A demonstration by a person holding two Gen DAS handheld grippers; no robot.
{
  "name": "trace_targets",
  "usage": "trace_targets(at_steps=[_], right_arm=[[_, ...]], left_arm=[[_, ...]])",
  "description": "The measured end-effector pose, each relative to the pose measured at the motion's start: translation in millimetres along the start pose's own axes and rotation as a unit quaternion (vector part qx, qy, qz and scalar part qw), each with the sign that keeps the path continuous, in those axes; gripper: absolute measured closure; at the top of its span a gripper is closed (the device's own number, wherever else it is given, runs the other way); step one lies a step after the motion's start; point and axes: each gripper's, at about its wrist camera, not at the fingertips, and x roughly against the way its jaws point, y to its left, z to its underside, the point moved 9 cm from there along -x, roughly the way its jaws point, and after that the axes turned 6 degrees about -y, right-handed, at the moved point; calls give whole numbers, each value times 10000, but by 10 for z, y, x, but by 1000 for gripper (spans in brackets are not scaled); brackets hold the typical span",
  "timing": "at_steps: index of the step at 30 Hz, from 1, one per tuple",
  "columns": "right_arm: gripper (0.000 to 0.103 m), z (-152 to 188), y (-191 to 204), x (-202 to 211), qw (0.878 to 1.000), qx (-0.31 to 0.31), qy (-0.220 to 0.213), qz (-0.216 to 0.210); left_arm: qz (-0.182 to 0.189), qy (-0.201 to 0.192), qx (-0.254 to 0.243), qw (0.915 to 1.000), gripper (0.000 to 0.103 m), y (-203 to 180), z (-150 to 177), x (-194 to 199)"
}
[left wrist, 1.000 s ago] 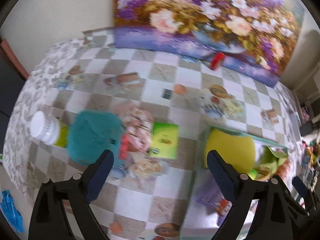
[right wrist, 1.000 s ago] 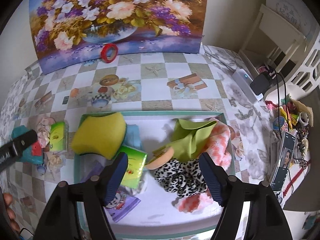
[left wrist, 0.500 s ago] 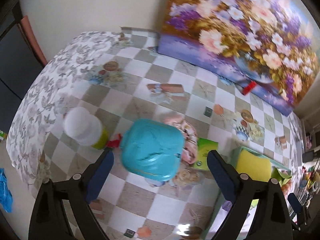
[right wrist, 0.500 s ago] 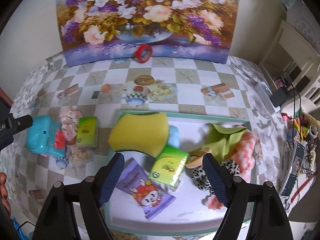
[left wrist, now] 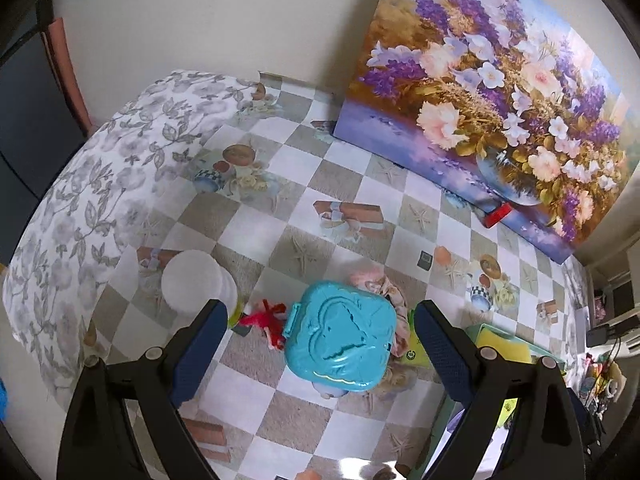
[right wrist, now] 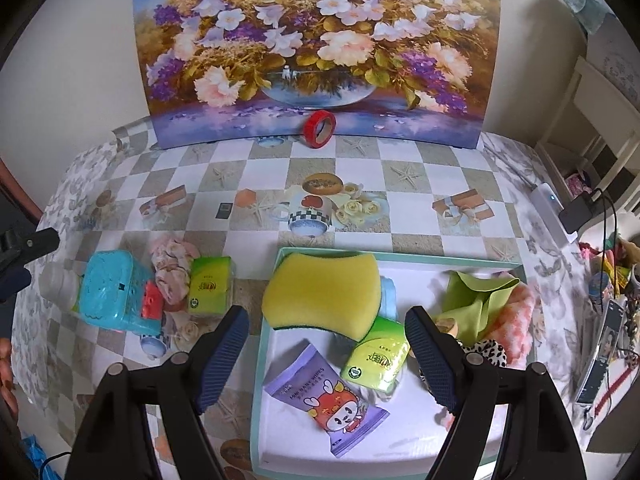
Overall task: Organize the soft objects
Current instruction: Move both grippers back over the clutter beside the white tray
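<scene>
My left gripper (left wrist: 316, 344) is open and empty above a turquoise plastic case (left wrist: 340, 346). Beside the case lie a pink scrunched cloth (right wrist: 170, 264) and a green tissue pack (right wrist: 210, 286). My right gripper (right wrist: 326, 354) is open and empty over the teal-rimmed white tray (right wrist: 264, 344). In the tray lie a yellow sponge (right wrist: 324, 292), a green tissue pack (right wrist: 376, 358), a purple wipes pack (right wrist: 324, 396), a green cloth (right wrist: 478, 300), a pink fluffy cloth (right wrist: 516, 320) and a leopard-print item (right wrist: 486, 350).
A white-capped bottle (left wrist: 196, 284) stands left of the case, with a red item (left wrist: 266, 320) between them. A red tape roll (right wrist: 319, 128) leans against the flower painting (right wrist: 320, 40) at the back. A power strip (right wrist: 552, 212) and clutter sit at the right.
The left gripper swung left and closer, so the turquoise case now sits between its fingers. The right gripper pulled back and left, showing more of the tray and table.
</scene>
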Motion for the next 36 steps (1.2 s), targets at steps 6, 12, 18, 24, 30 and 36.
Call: trace_targets(at_steps=[6, 12, 18, 24, 30, 36], right_arm=[[20, 4, 24, -60, 9999, -49, 54, -72], [20, -40, 120, -112, 9998, -92, 56, -166], [20, -48, 415, -196, 9991, 203, 68, -361], [20, -20, 684, -348, 9972, 490, 188, -527], [20, 23, 883, -530, 9947, 646, 379, -703], [20, 88, 1033, -813, 9917, 758, 681, -783]], left_arm=[[131, 37, -188, 9997, 0, 98, -129, -93], [364, -75, -497, 9981, 0, 74, -299, -127], [528, 218, -699, 9959, 0, -16, -310, -285], [430, 620, -941, 9927, 0, 2, -262, -503], [448, 932, -951, 9901, 0, 33, -232, -674], [426, 1268, -1095, 9849, 0, -98, -283, -853]])
